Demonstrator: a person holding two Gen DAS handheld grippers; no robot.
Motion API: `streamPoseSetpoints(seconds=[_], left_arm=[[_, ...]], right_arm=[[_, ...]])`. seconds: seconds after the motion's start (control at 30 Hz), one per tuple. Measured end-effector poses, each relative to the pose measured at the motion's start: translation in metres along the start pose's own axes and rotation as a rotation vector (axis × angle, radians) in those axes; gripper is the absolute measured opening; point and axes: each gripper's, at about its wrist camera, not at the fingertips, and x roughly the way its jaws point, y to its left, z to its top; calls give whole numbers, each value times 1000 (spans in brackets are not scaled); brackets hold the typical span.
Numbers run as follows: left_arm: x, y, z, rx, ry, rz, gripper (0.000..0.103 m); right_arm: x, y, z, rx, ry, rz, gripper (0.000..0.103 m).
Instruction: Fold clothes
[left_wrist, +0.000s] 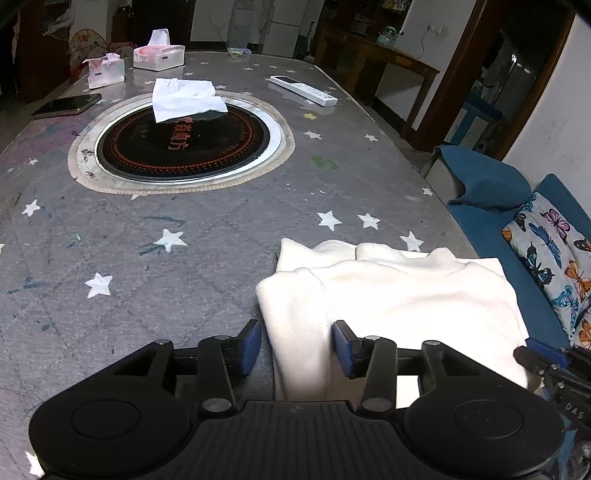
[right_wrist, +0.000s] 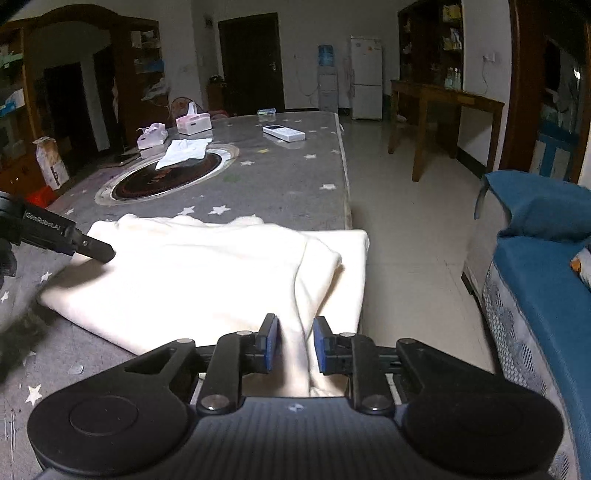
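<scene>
White garment (right_wrist: 207, 273) overhangs table (right_wrist: 288, 184) edge

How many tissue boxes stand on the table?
2, both at the far end: a larger tissue box with a tissue sticking up, and a smaller pack to its left, nearer the phone.

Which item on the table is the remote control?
Start at the round black cooktop set in the grey starred table. Beyond it, toward the far right edge, lies the remote control: long, flat and white, unlike the dark phone opposite.
</scene>
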Motion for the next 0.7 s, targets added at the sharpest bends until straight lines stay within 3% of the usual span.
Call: streamPoseSetpoints(seconds=[0.2, 0.5, 0.7], left_arm=[[-4, -1, 3, 7, -15, 21, 47], [0, 9, 9, 1, -17, 62, 47], [-8, 12, 20, 3, -48, 84, 47]], right_arm=[[-6, 8, 21, -18, -33, 56, 19], [29, 6, 22, 14, 57, 109, 18], [19, 6, 36, -13, 63, 121, 19]])
